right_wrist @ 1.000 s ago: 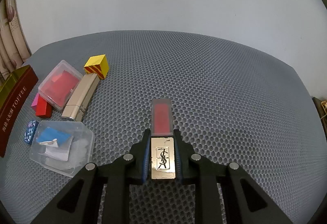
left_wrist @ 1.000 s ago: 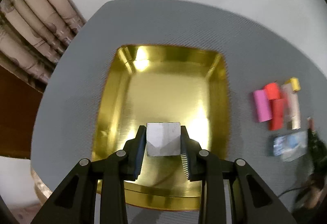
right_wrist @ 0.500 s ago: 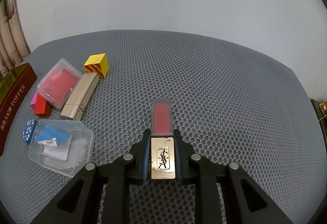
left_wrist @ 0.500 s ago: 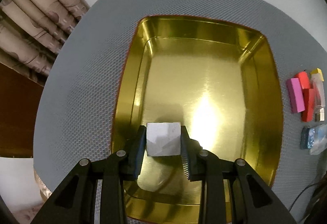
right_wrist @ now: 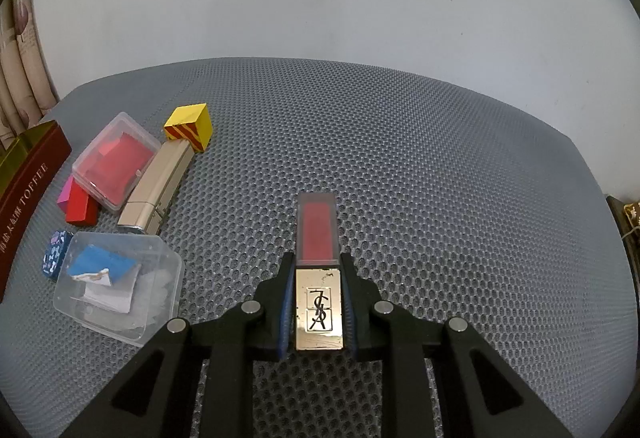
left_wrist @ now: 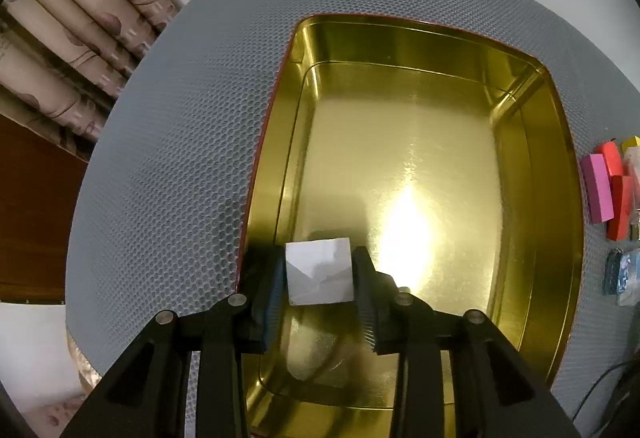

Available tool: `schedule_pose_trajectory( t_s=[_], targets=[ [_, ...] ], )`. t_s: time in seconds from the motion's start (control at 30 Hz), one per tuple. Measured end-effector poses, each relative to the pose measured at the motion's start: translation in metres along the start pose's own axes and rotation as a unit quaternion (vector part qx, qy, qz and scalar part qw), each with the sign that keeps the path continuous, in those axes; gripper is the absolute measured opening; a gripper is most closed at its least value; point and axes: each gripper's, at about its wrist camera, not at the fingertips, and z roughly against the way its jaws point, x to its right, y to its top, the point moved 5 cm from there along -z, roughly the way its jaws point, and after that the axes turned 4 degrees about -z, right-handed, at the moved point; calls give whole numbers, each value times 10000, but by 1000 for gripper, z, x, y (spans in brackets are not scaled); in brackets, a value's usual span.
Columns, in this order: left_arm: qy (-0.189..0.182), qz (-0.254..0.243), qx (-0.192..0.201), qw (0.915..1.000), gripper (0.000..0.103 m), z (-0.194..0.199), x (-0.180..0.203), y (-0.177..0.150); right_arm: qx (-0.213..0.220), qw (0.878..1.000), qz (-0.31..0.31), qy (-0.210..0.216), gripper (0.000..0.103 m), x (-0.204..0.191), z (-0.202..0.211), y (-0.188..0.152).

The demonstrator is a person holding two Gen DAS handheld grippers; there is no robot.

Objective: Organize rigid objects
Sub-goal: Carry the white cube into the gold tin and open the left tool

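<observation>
The left gripper [left_wrist: 319, 274] points steeply down into the gold tin tray [left_wrist: 556, 198], which rests on the grey honeycomb mat [left_wrist: 172, 174]. A silver cube [left_wrist: 319, 271] sits between its jaws, low over the near left part of the tray floor. The jaws have just been opening; a narrow gap now shows on each side of the cube, so the pads no longer press on it, and whether the cube rests on the floor cannot be told. To the right of the tray, in the left wrist view, a pink block [left_wrist: 597, 188] and a red block [left_wrist: 619, 212] lie on the mat just beside each other. In the right wrist view, the far left shows the tray's maroon outer wall lettered TOFFEE. Next come a clear box with red contents [right_wrist: 116, 166], a clear box with blue and white contents [right_wrist: 120, 284], a beige rectangular case [right_wrist: 160, 190] and a yellow cube with red stripes [right_wrist: 189, 126], all grouped near one another on the mat. Further right, well apart from that group, the right gripper [right_wrist: 319, 308] is clamped on a lipstick tube [right_wrist: 318, 234]: the pads hold its metallic monogrammed cap, and the clear red section projects forward past the fingertips, over the mat.
</observation>
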Motion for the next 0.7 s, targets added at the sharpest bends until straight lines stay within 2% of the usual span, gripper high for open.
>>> schedule_pose_trajectory(
  t_s=[0.33,0.53,0.6,0.7],
  targets=[
    [-66,26,271,9996,37,16,5,-2,2,10000,68,-72,21,1,-2,1],
    [-65,200,690,9974,46,46,5,-9,5,9999,111,-120,21,2,-4,4],
    [44,289,865,9958,47,56,5,-14,6,9999,103,-111,21,3,-4,5],
    [140,536,1101,9924,54,63,-3,-23,12,9999,83,-92,21,3,-3,3]
  ],
)
